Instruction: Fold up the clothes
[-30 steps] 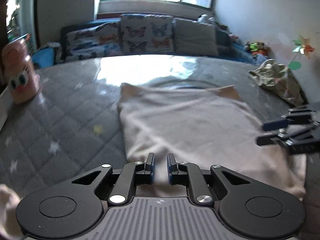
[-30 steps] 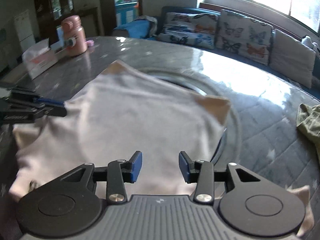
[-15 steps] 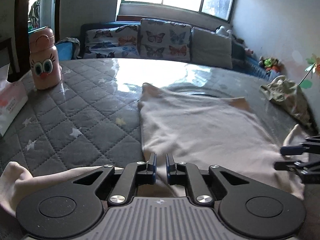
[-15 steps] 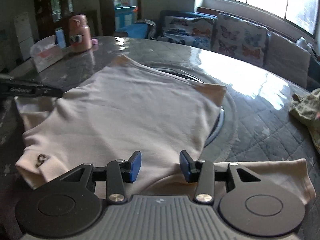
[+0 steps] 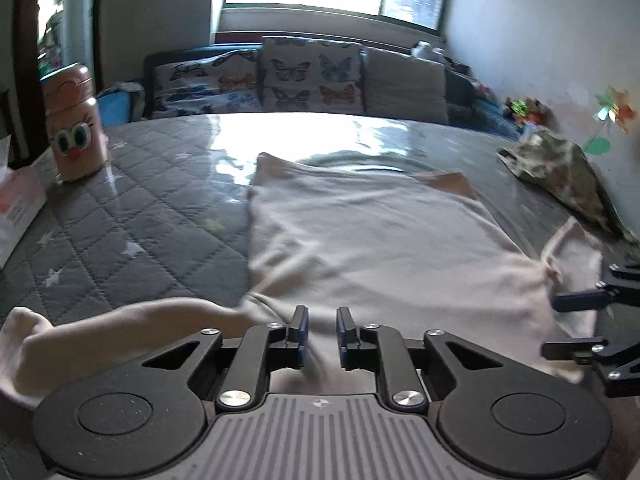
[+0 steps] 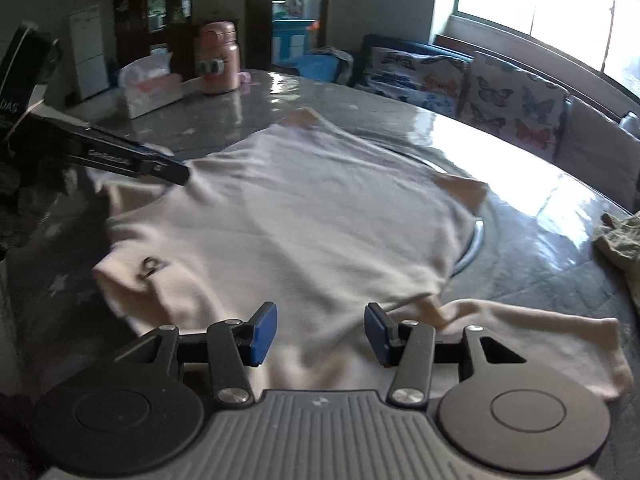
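Note:
A cream long-sleeved shirt lies spread flat on the grey quilted table. My left gripper hovers over its near hem; the jaws are opening, a small gap shows between the pads, and the cloth lies under them, not pinched. One sleeve trails out to the left. My right gripper is above the shirt with jaws opening wide and nothing pressed between them. The other sleeve lies to its right. Each gripper shows in the other's view: right gripper, left gripper.
A pink bottle with cartoon eyes and a tissue box stand at the table's far left. A camouflage garment is bunched at the right edge. A metal turntable ring peeks from under the shirt. A sofa with butterfly cushions lies beyond.
Both grippers have drawn back toward the near side of the shirt, bringing both sleeves into view. Both sets of jaws stand wider than before.

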